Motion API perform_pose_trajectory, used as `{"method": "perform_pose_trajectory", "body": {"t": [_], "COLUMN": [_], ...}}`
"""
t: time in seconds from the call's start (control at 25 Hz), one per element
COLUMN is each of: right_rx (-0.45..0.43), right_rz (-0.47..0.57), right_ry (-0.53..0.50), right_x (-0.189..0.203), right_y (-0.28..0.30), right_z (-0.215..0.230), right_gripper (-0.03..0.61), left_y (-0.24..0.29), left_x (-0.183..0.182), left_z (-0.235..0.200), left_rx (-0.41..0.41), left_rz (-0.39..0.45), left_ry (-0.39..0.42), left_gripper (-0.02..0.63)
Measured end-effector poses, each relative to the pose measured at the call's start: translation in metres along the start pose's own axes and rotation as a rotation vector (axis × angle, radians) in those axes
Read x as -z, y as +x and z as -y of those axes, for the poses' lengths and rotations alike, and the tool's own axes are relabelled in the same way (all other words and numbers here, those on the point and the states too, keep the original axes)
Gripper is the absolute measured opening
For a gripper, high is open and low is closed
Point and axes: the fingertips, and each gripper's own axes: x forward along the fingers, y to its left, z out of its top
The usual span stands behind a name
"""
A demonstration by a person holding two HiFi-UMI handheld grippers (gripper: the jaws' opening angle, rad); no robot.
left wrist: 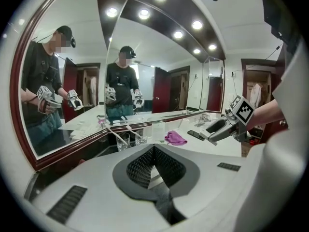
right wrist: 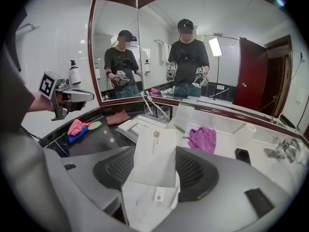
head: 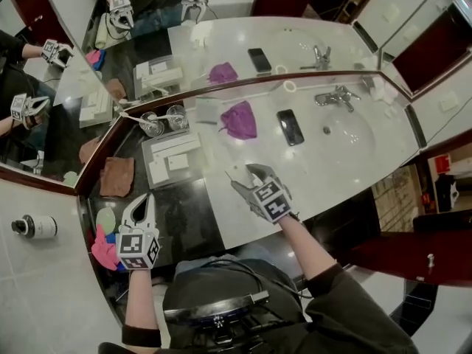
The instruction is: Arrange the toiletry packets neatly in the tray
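Right gripper [head: 245, 177] grips white packets [right wrist: 153, 164] over the pale counter [head: 354, 161], inside its front edge. The tray [head: 156, 147] lies at eleven o'clock, across bare counter. Left gripper [head: 140, 203], clenched empty, hovers over the dark counter [head: 193, 223].

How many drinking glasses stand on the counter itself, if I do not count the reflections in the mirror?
2. The left glass and the right glass stand side by side at the foot of the mirror. I see no other, though one may be hidden.
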Motion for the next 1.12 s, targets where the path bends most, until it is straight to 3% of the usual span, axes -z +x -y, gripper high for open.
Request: {"method": "perform_pose_trajectory", "body": {"t": [0.28,0.44,0.84,1.12], "right_rx": [0.064,0.062,-0.061,-0.151], "right_rz": [-0.080,-0.126,-0.197,-0.279], "right_ry": [-0.059,-0.189,-0.333,-0.430], "right_x": [0.043,0.056,0.072,0.082], "right_y": [-0.022,-0.011,0.061,0.108], "right_z": [0.059,0.079,0.089,0.097], "right_gripper": [0.278,0.278,0.278,0.279], "left_y": [0.018,0.028,0.059,0.072], "left_x": [0.003,0.011,0.022,0.022], "left_z": [0.038,0.058,0.086,0.087], "left_rx": [0.039,0.062,0.070,0.018], "left_rz": [-0.020,-0.044,-0.096,-0.109], "left_ry": [0.016,0.032,0.042,0.021], "left_gripper": [0.000,0.000,0.000,0.000]}}
